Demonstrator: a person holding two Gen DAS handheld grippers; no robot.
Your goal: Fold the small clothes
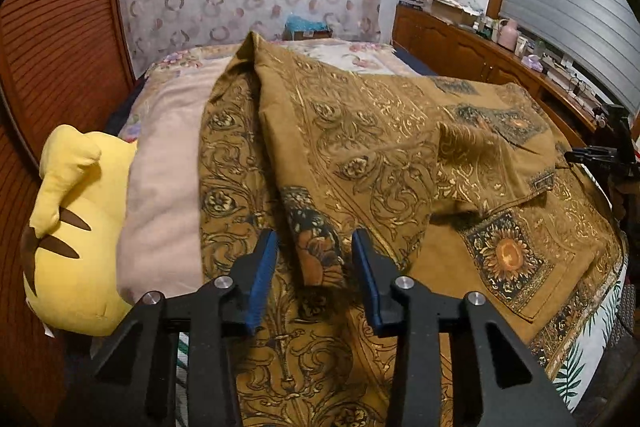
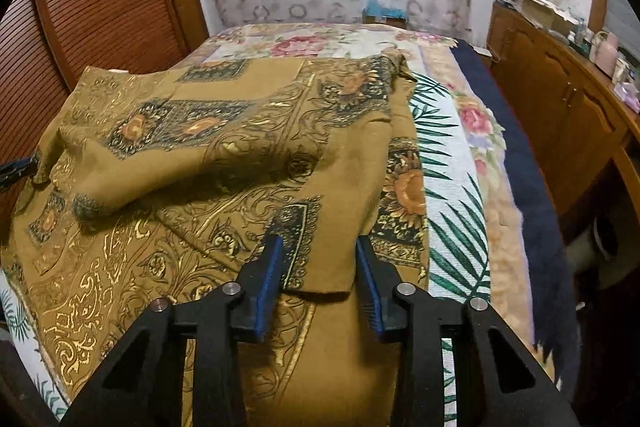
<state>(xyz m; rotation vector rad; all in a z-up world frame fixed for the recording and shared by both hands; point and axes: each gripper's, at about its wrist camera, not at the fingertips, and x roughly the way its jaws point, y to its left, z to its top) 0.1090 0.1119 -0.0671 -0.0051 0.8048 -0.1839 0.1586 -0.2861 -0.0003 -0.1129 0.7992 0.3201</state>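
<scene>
Brown patterned garment (image 1: 360,155) spread on bed (image 2: 452,163), partly folded over itself; raised fold sits at garment centre.

Left gripper (image 1: 315,259): jaws wide apart, released, nothing clamped. Blue pads (image 1: 264,267) straddle raised garment ridge; contact with cloth cannot be confirmed.

Right gripper (image 2: 319,263): jaws wide apart, released. Folded garment edge lies between pads (image 2: 272,267), not clamped.

Pink blanket (image 1: 164,187) just left of garment. Yellow plush toy (image 1: 76,227) beyond blanket, further left. Wooden cabinet (image 2: 560,107) right of garment, past bed edge.
</scene>
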